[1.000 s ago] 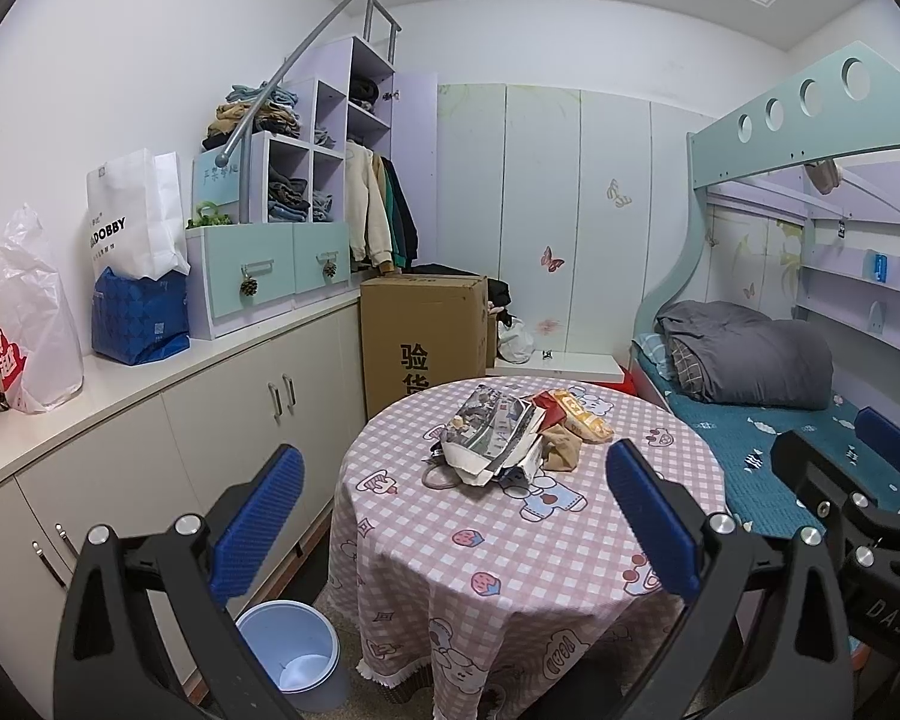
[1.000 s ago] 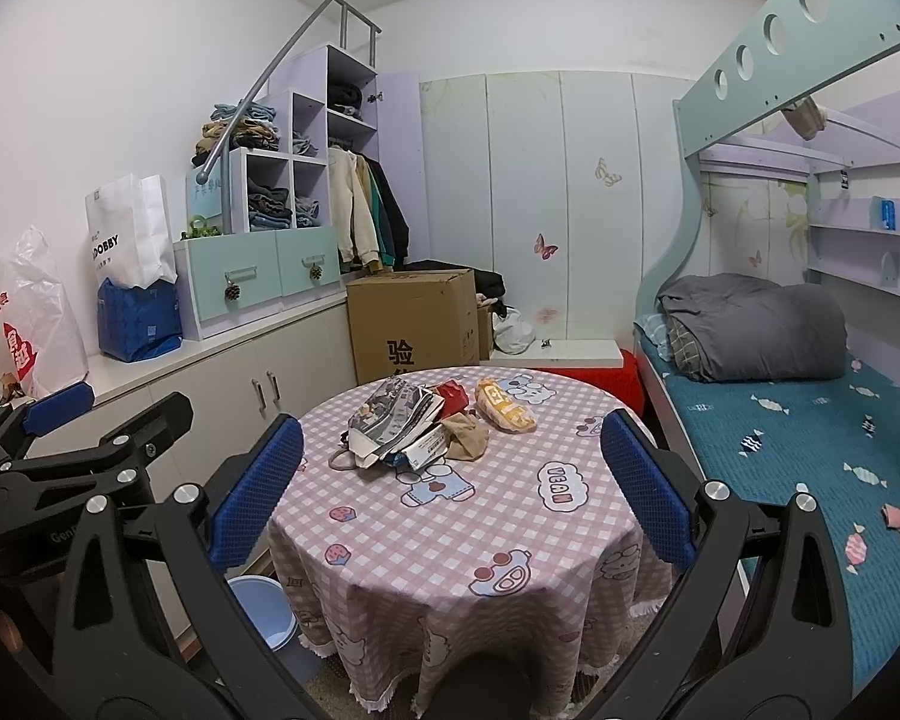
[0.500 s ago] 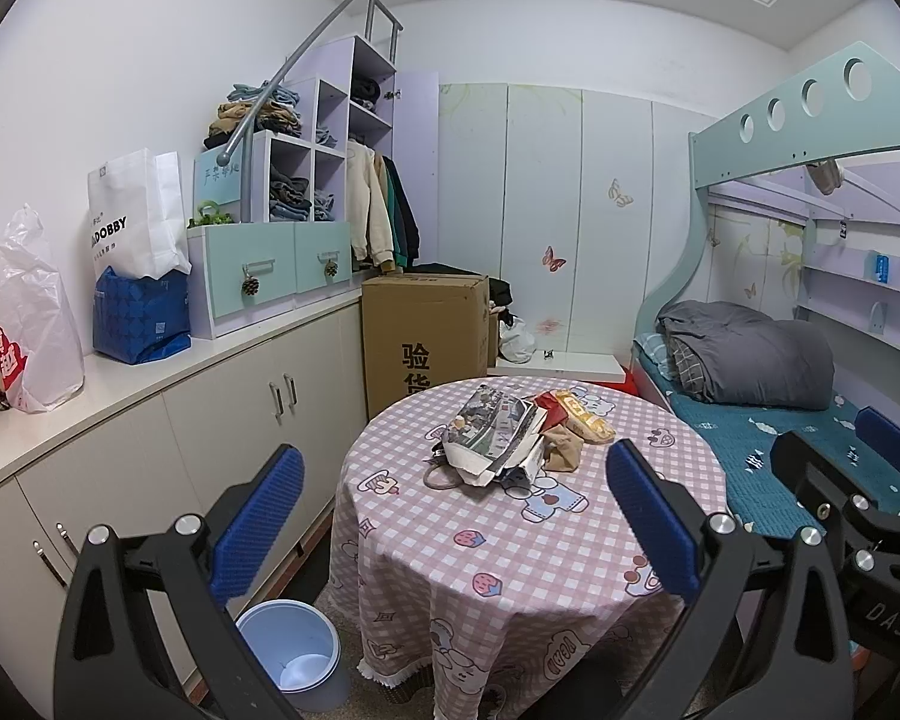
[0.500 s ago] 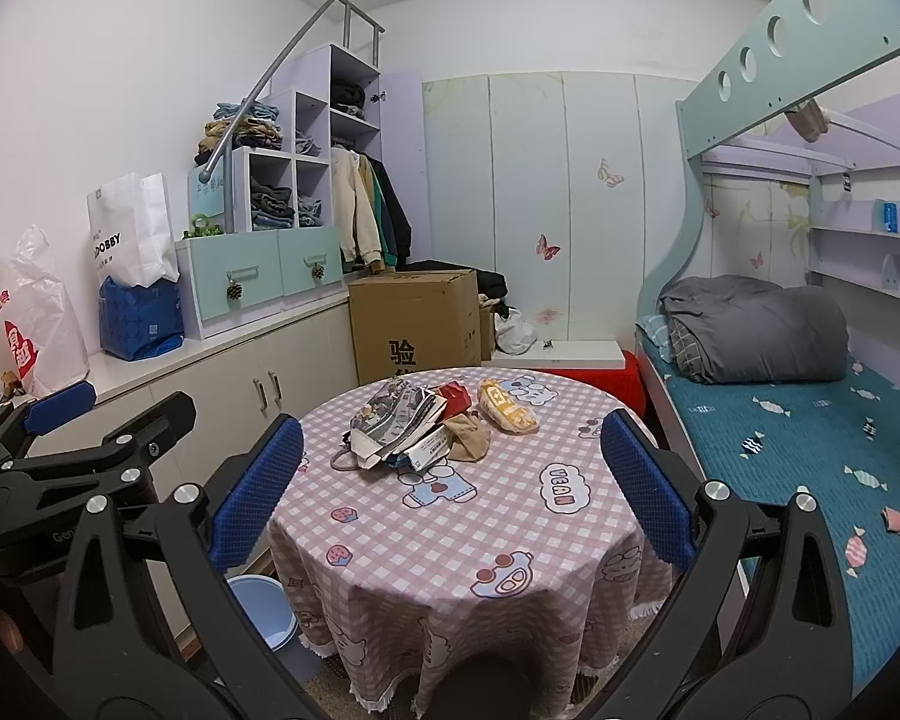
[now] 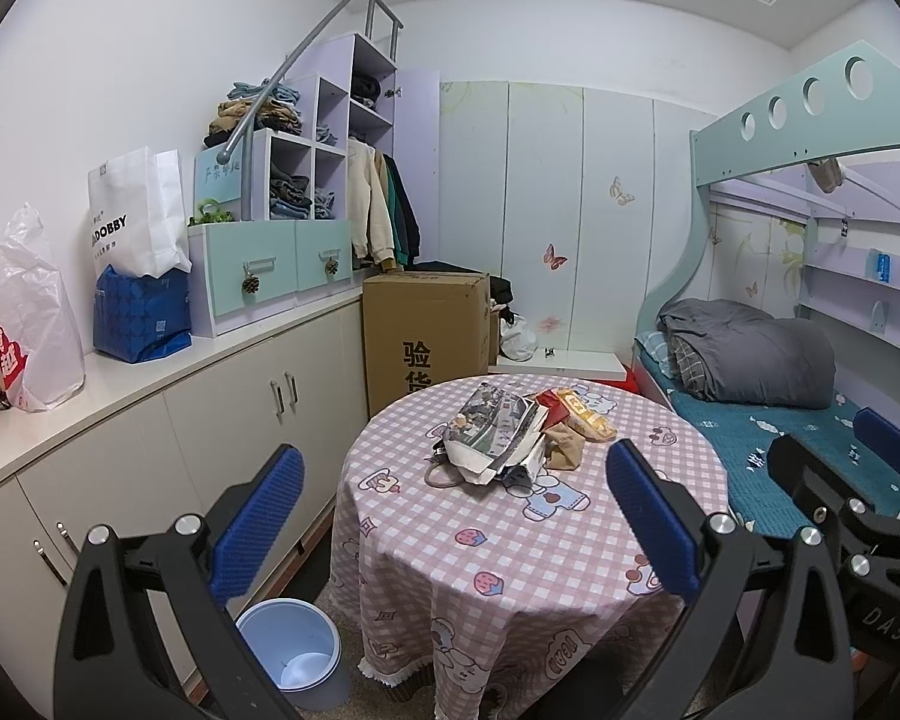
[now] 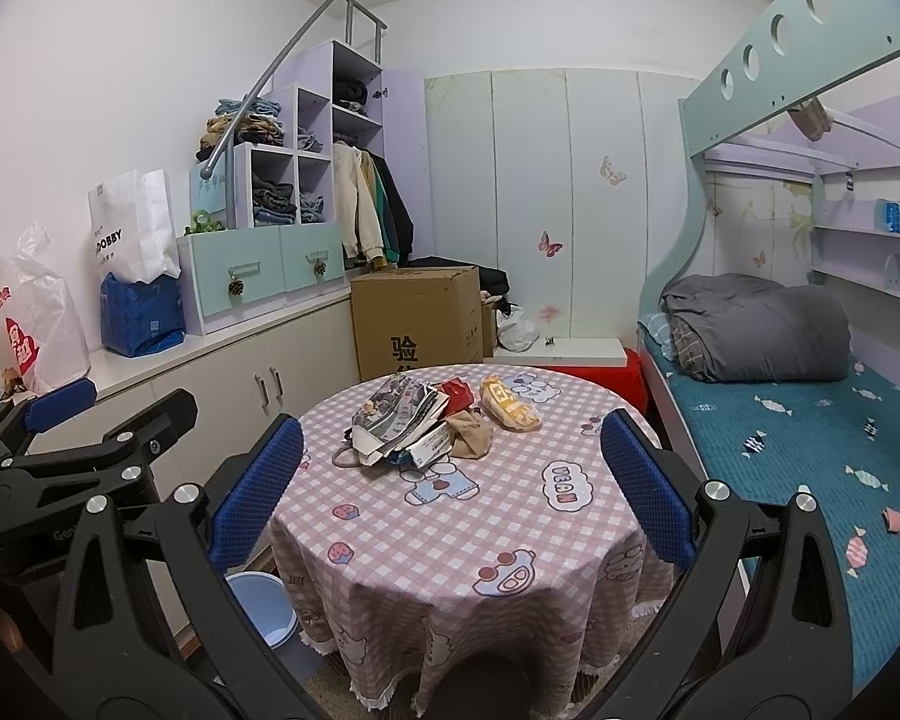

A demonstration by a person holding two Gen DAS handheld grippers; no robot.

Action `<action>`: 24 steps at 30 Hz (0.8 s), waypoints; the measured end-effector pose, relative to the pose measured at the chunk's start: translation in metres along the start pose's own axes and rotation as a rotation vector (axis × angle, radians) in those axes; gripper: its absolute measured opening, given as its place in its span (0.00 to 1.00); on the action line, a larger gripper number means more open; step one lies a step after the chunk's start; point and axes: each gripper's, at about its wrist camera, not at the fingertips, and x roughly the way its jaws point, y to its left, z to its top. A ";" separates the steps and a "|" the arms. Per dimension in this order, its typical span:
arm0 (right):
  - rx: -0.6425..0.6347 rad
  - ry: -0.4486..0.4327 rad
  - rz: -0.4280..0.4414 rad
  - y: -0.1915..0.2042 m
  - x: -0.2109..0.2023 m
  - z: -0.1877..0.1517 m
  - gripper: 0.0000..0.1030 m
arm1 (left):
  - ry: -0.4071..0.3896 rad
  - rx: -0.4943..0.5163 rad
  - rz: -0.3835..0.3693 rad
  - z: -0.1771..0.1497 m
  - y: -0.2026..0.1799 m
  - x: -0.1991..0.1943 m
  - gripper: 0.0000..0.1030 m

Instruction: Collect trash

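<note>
Same as before — both grippers [image 5: 456, 516] [image 6: 450, 486] wide, short of trash pile [image 5: 510, 435].

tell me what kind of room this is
Most likely a child's bedroom in a home. A bunk bed with a rolled grey duvet fills the right side, open shelves of folded clothes stand on the left, and a round table holds a pile of trash.

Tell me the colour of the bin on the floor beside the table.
Light blue bin, seen best in the left wrist view.
</note>
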 end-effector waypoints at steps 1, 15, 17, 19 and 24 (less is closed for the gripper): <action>0.000 0.001 0.000 0.001 0.001 0.001 0.95 | 0.001 0.000 0.000 -0.001 0.001 0.000 0.96; -0.004 0.014 0.002 0.001 0.004 -0.001 0.95 | 0.004 -0.001 0.001 -0.004 0.002 0.001 0.96; -0.004 0.016 0.002 0.001 0.004 0.001 0.95 | 0.006 -0.002 0.001 -0.006 0.002 0.001 0.96; -0.004 0.017 0.003 0.001 0.004 0.000 0.95 | 0.006 -0.001 0.002 -0.007 0.003 0.002 0.96; -0.003 0.024 0.003 0.001 0.004 0.000 0.95 | 0.008 -0.002 0.002 -0.009 0.004 0.002 0.96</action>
